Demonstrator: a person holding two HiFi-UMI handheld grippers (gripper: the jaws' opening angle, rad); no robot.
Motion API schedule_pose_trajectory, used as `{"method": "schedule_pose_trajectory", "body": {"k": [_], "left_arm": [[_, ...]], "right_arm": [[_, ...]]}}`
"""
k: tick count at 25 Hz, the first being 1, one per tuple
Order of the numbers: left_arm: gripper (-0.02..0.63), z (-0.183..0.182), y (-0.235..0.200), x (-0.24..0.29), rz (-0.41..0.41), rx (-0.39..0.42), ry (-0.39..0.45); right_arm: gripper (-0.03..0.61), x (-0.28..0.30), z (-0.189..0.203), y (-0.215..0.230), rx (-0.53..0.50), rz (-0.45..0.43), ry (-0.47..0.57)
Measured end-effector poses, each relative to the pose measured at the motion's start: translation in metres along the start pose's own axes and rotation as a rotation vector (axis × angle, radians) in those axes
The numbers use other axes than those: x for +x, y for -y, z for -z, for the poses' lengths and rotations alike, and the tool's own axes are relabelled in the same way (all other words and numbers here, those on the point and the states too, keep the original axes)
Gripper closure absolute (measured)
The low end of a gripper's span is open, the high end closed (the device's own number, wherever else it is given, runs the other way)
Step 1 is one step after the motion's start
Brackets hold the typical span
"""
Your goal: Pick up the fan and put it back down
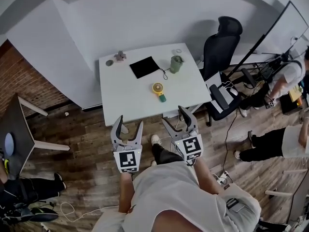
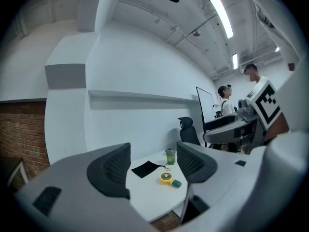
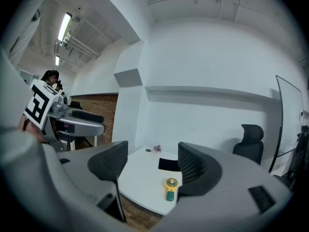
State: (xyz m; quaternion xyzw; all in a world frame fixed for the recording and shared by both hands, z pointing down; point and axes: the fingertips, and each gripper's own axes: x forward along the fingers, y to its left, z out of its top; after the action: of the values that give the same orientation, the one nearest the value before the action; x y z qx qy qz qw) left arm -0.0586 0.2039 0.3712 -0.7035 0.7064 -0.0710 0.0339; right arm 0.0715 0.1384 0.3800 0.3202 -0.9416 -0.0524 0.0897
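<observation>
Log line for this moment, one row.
phase: pre-grasp | fan: on table, untouched | left claw: open, empty | right claw: open, empty

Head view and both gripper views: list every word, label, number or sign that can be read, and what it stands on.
No readable text anywhere.
Cube on left gripper, cube on right gripper: square marker patterns only, no letters.
Fan, cup, black pad: no legible print.

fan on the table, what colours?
The fan has a yellow head and a green handle; clearest in the right gripper view.
</observation>
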Motion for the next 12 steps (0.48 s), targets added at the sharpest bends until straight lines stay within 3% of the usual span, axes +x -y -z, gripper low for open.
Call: {"method": "schedule_pose_trajectory", "body": {"k": [12], "left_arm": [[0.319, 0.008, -0.025, 0.092, -0.002, 0.003, -0.043]], "right_arm": [[0.253, 0.082, 0.007, 0.056, 0.032, -0.021, -0.017]]}}
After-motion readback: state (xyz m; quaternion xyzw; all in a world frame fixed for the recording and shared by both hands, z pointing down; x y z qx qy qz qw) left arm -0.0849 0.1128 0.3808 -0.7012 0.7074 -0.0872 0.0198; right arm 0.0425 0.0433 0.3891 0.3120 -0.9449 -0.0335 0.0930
